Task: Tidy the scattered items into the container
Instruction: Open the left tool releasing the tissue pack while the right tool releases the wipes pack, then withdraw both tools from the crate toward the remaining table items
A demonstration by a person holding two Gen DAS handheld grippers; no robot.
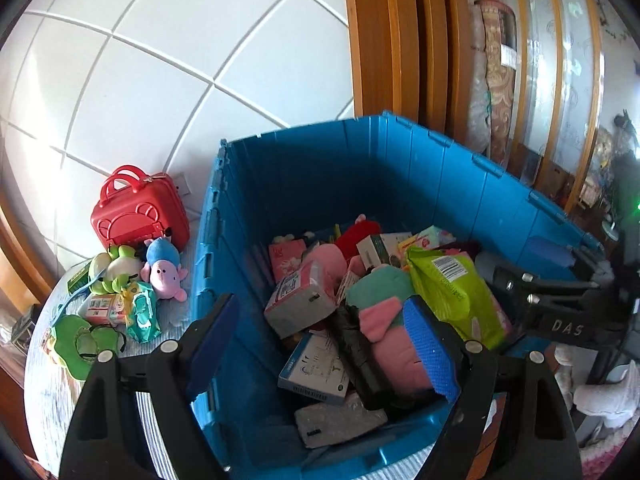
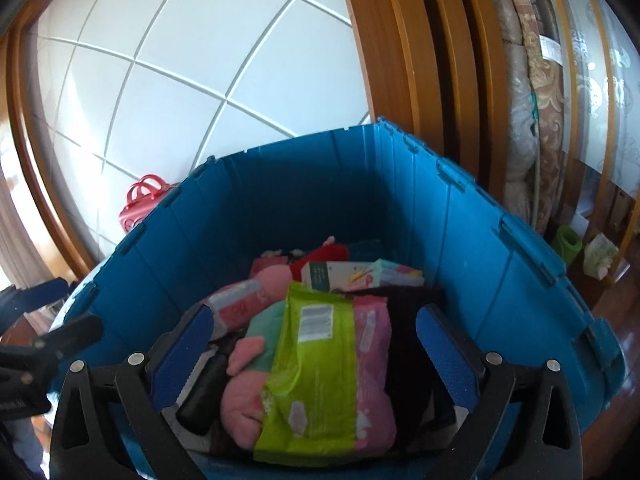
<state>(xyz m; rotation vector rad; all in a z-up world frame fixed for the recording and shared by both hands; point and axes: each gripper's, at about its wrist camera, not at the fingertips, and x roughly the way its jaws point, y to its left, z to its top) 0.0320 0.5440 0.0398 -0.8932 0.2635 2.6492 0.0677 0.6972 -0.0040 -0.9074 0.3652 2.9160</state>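
Note:
A blue plastic crate (image 1: 400, 168) holds several boxes, packets and soft toys; it also shows in the right wrist view (image 2: 320, 208). My left gripper (image 1: 324, 344) is open and empty over the crate's near left wall. My right gripper (image 2: 312, 356) is open, straddling a green wipes packet (image 2: 312, 368) that lies on the pile inside; the same packet shows in the left wrist view (image 1: 452, 288). Scattered left of the crate lie a red toy case (image 1: 140, 212), a pink-and-blue plush (image 1: 164, 268), a green frog plush (image 1: 112, 268), a teal wipes pack (image 1: 142, 312) and a green ring toy (image 1: 80, 344).
The crate stands on a light blue-striped cloth (image 1: 52, 392). A white tiled wall (image 1: 180, 60) is behind, with a wooden door frame (image 1: 384, 40) and rolled rugs (image 1: 492, 80) to the right. The right gripper's black body (image 1: 560, 308) reaches over the crate's right rim.

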